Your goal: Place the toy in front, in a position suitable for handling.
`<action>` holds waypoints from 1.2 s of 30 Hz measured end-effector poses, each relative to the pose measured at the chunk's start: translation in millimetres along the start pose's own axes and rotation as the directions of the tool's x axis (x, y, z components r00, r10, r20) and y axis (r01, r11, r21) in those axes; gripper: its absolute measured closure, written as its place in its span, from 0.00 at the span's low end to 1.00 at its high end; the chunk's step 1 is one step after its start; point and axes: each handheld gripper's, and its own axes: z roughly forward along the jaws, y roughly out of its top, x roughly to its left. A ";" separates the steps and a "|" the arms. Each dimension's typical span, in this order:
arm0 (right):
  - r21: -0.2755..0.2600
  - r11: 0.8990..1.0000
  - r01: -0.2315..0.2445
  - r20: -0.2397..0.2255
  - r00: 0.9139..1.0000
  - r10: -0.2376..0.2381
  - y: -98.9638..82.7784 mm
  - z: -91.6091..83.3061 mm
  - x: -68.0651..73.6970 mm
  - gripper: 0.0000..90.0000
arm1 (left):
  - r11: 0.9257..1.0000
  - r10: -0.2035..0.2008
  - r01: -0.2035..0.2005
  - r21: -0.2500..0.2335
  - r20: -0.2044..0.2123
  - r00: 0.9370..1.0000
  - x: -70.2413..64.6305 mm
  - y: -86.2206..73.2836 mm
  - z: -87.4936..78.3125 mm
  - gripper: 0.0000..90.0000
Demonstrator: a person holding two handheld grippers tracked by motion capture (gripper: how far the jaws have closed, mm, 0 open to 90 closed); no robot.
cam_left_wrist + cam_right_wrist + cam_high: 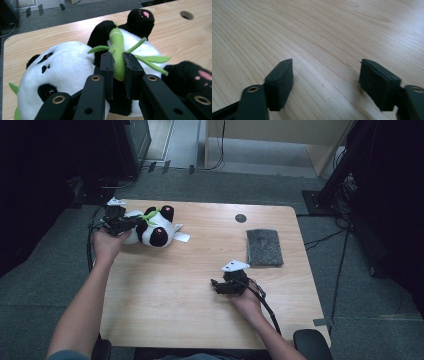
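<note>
A black-and-white panda plush (159,231) lies on its back at the far left of the wooden table (165,290). On its belly is a green bamboo stalk (117,42) with thin leaves. My left gripper (131,221) reaches in from the left, and in the left gripper view this gripper (118,59) has its pads pressed on both sides of the stalk. The panda's head (60,67) is at the left of that view and its black paws are at the right. Near the table's front right, my right gripper (219,286) hovers low. In the right gripper view it (326,71) stands open over bare wood.
A grey felt pad (264,247) lies at the right of the table, beyond my right hand. A round cable hole (240,218) sits near the far edge. A white tag (181,237) sticks out beside the panda. Cables and dark stands surround the table on the floor.
</note>
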 end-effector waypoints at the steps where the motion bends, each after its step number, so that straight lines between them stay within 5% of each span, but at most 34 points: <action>1: 0.004 1.000 -0.009 -0.003 1.000 0.009 0.2 -1.1 -1.7 0.34 | 1.000 -0.010 0.010 -0.009 0.008 1.000 -0.2 1.3 -2.2 0.90; 5: 0.004 0.998 -0.056 0.002 0.998 0.056 2.1 -4.5 -9.3 0.35 | 1.000 0.004 -0.004 -0.016 0.010 1.000 -3.7 5.4 -8.1 0.90; 10: -0.081 0.991 -0.102 0.011 0.995 0.103 8.5 -21.2 -20.9 0.36 | 0.999 -0.030 0.030 -0.018 0.035 0.999 -12.1 9.3 -16.0 0.90; 17: -0.149 0.980 -0.131 0.059 0.988 0.141 20.2 -49.9 -40.5 0.38 | 1.000 0.002 -0.001 -0.018 0.084 0.996 -47.3 15.7 -25.4 0.90; 24: -0.149 0.974 -0.171 0.094 0.978 0.186 19.9 -60.1 -58.2 0.38 | 1.000 0.018 -0.016 -0.012 0.142 0.990 -77.2 17.1 -26.2 0.90; 28: -0.190 0.963 -0.189 0.139 0.966 0.217 23.6 -71.6 -74.3 0.38 | 0.999 0.039 -0.037 -0.015 0.160 0.986 -105.5 16.0 -26.5 0.90; 34: -0.183 0.956 -0.229 0.171 0.950 0.261 23.0 -73.3 -94.4 0.36 | 0.999 0.053 -0.050 -0.021 0.184 0.981 -137.3 7.0 -25.5 0.90; 36: -0.170 0.952 -0.255 0.173 0.943 0.284 21.6 -67.5 -101.9 0.37 | 0.999 0.045 -0.041 -0.022 0.222 0.974 -153.0 1.1 -24.5 0.90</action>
